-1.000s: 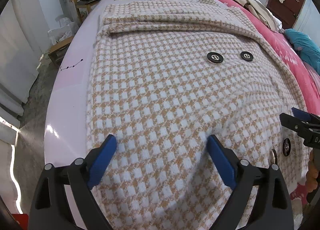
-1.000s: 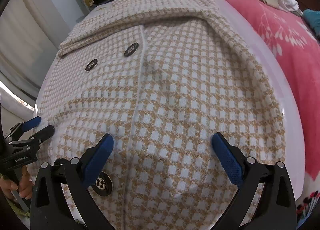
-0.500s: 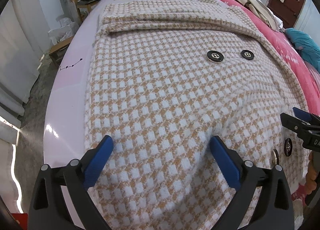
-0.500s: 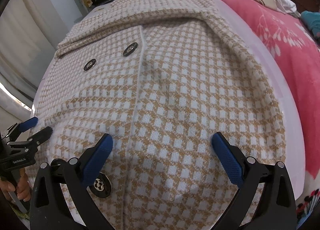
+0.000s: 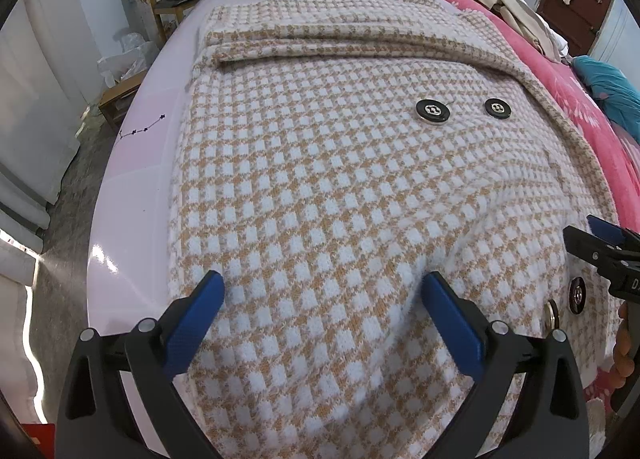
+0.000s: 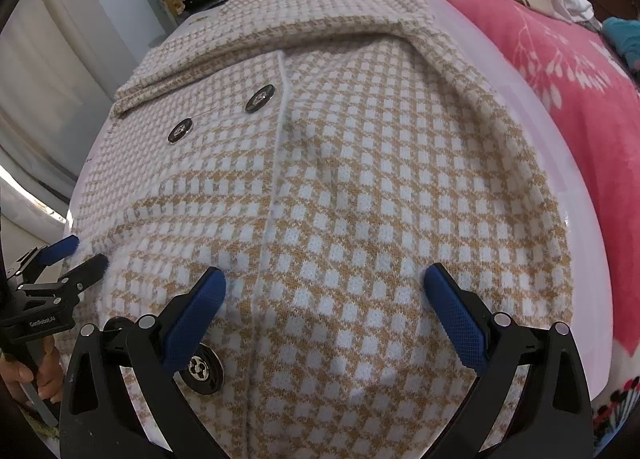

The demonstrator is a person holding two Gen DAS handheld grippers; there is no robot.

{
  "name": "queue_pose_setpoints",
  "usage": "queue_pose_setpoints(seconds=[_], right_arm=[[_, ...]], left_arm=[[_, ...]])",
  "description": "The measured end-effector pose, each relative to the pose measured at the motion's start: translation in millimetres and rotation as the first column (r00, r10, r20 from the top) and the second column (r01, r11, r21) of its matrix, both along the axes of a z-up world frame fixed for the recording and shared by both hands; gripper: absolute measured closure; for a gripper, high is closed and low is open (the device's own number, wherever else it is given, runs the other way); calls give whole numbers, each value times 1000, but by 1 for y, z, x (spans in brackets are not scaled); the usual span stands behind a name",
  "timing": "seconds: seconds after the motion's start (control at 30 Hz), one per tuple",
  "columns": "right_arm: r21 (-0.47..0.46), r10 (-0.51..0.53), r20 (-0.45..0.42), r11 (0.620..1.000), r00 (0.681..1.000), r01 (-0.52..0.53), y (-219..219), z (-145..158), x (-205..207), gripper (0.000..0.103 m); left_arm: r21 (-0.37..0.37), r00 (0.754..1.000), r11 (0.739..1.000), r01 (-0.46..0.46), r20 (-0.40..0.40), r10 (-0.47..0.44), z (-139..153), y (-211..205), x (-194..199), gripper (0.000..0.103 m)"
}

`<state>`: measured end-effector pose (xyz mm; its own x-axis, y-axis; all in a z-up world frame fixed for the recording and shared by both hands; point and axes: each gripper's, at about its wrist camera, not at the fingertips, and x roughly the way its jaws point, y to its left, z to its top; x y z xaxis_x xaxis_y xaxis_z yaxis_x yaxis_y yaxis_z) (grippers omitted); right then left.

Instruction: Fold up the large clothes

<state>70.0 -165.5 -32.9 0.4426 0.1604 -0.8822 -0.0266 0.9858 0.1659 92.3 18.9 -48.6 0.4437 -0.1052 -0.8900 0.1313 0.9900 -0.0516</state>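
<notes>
At the near edge of the bed (image 5: 132, 195), your left gripper (image 5: 322, 313) has just been opening; its jaws now stand fully apart over the houndstooth coat (image 5: 328, 163), with cloth bulging up between the blue pads but nothing pinched. A second ago they stood a little narrower and the cloth ridge between them looked tighter, so this reads as a release: the hem section is let go and lying flat.

The coat lies front-up, spread across the pink sheet, collar toward the far edge, both sleeves folded across the chest, black buttons (image 5: 433, 112) showing.

Your right gripper (image 6: 324, 309) is also wide apart, hovering over the hem beside the front placket, holding nothing. Both grippers tilt steeply down and sit side by side. Likely next: regrip the hem for the bottom-to-collar fold.
</notes>
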Motion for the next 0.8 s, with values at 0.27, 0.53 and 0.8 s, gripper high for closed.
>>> queue_pose_setpoints(seconds=[0.27,0.53,0.8], right_arm=[[0,-3,-1,1000,1000,3,2,1,0,8],[0,-4,-1,1000,1000,4,2,2,-1,8],[-1,-6,-2,1000,1000,6,3,2,-1,8]], left_arm=[[0,1000,1000,0,-1,0,0,0,0,6],[0,1000,1000,0,-1,0,0,0,0,6],[1,1000,1000,1,-2,0,0,0,1,6]])
